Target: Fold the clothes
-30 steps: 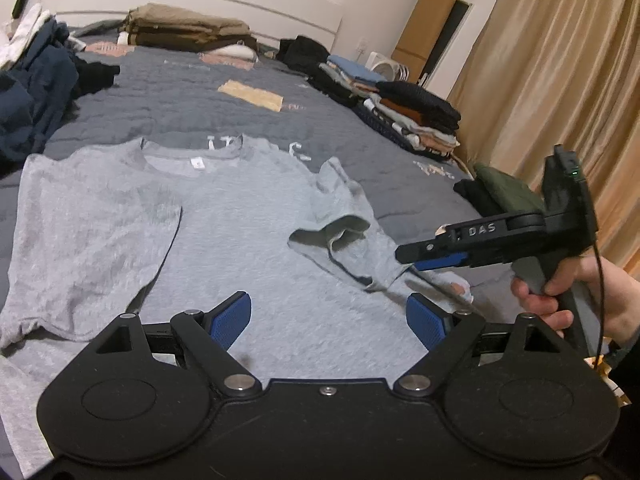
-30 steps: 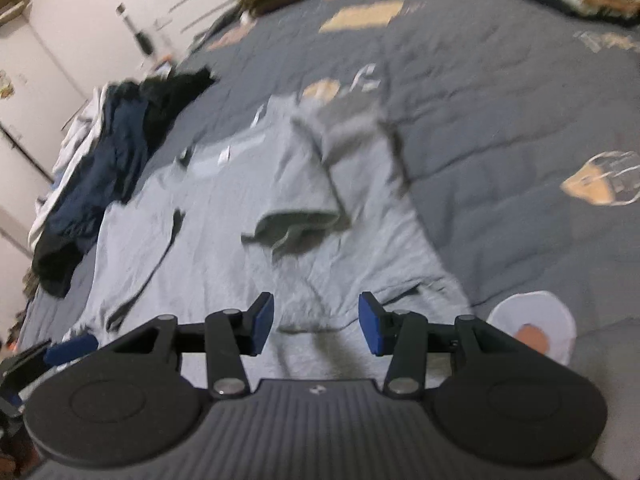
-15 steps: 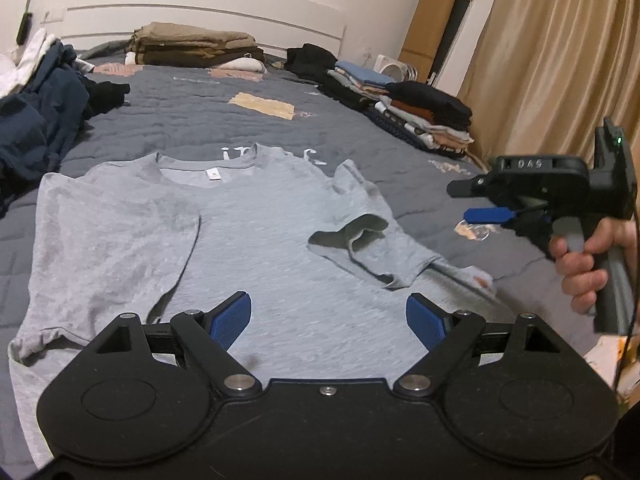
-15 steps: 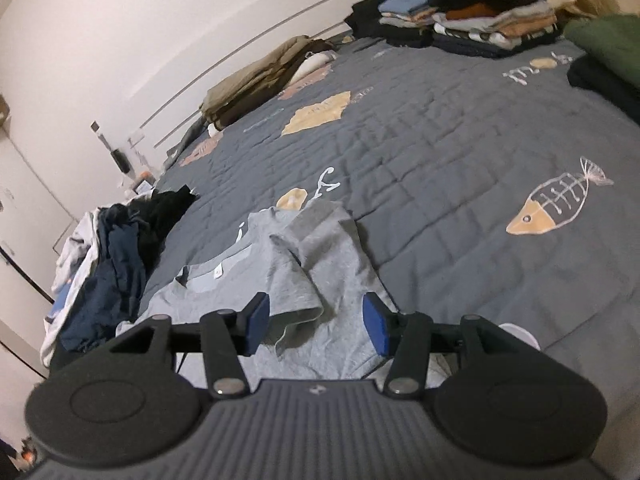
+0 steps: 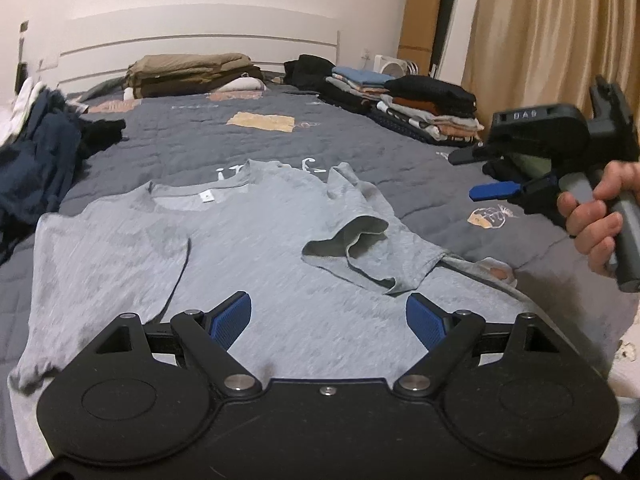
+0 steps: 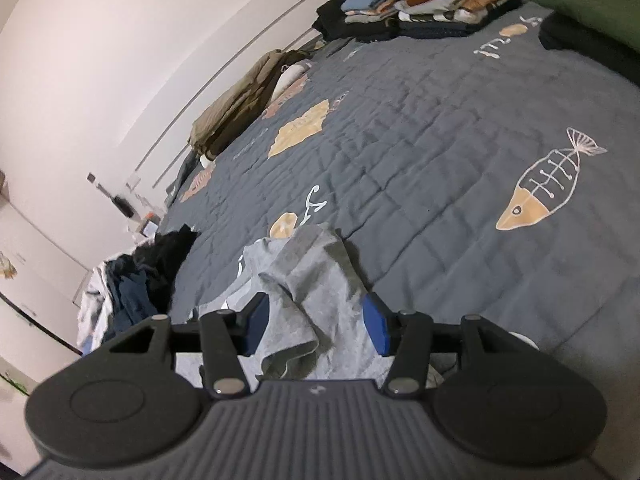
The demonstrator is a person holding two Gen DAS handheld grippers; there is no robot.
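1. The grey T-shirt (image 5: 256, 240) lies spread flat near the bed's (image 5: 400, 168) foot edge, collar toward the headboard, right sleeve (image 5: 360, 248) flopped inward, so it offers folding edges.
2. Left tongs (image 5: 328, 318) hover apart above its hem, holding nothing.
3. Right tongs (image 6: 316, 326) stand apart over that sleeve, empty, likely placed to grasp it.

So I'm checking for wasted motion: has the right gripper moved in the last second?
Yes. In the left wrist view the right gripper has risen off the grey T-shirt and drawn away toward the curtain; it is open, holding nothing.
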